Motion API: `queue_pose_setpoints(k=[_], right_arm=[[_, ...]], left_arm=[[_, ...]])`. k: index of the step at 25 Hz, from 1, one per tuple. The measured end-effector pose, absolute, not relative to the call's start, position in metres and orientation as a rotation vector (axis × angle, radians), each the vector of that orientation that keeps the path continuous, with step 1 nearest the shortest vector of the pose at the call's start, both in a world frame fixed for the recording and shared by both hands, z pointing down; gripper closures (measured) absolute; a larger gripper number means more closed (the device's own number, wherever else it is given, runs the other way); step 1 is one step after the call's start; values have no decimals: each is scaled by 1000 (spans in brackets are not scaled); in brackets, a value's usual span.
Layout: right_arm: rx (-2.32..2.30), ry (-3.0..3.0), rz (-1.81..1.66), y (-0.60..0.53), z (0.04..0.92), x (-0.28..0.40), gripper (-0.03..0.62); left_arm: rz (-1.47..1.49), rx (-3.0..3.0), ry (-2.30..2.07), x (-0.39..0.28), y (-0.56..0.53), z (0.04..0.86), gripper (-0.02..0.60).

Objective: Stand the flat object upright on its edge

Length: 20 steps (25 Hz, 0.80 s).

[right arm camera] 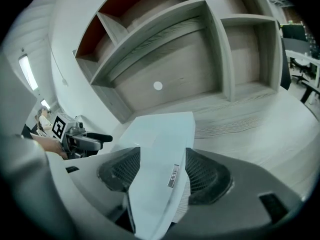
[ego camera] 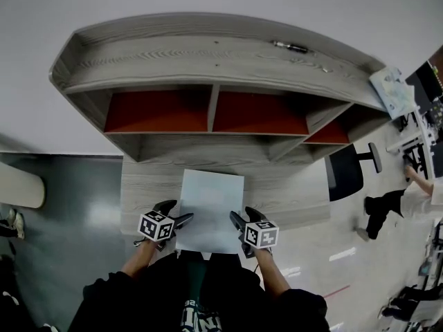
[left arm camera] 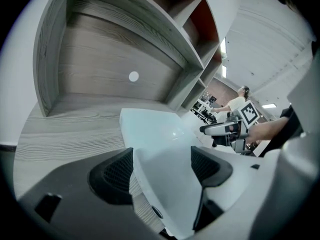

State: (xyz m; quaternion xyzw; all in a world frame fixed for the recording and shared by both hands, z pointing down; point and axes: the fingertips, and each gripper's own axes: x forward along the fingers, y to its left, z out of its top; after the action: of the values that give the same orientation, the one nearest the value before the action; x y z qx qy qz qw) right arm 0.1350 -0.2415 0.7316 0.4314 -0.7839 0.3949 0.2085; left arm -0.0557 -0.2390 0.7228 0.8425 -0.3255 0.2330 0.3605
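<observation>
Grippers clamp the two near corners of a pale blue-white flat rectangular board (ego camera: 211, 199), which lies on the grey wood-grain desk (ego camera: 149, 185) with its near edge out past the desk's front edge. The head view places the left gripper (ego camera: 177, 214) at the board's near left corner and the right gripper (ego camera: 241, 218) at its near right corner, but it does not show the jaw contact clearly. In the left gripper view, the left gripper (left arm camera: 162, 170) has its black ribbed jaws pressed on the board (left arm camera: 150, 129), one on each face. The right gripper view shows the right gripper (right arm camera: 161, 171) pinching the board (right arm camera: 162, 134) the same way. Only there does a small silver tag (right arm camera: 173, 176) appear on the board's edge. Only the head view takes in the dark office chair (ego camera: 344, 171) off the desk's right edge.
</observation>
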Motion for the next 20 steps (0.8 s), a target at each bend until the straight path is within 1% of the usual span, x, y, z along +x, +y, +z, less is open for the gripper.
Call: queue_pose_setpoints(k=[5, 11, 16, 20], right_arm=[[1158, -2146, 1152, -242, 749, 136, 339], [1113, -2050, 1415, -240, 771, 136, 338], [1054, -2029, 1446, -237, 780, 135, 338], [1006, -2025, 1533, -237, 784, 132, 338]], left_arm=[[567, 2093, -816, -55, -240, 735, 230], [540, 1977, -792, -57, -241, 754, 230], [570, 1945, -770, -55, -239, 764, 230], [567, 1928, -763, -54, -242, 767, 230]])
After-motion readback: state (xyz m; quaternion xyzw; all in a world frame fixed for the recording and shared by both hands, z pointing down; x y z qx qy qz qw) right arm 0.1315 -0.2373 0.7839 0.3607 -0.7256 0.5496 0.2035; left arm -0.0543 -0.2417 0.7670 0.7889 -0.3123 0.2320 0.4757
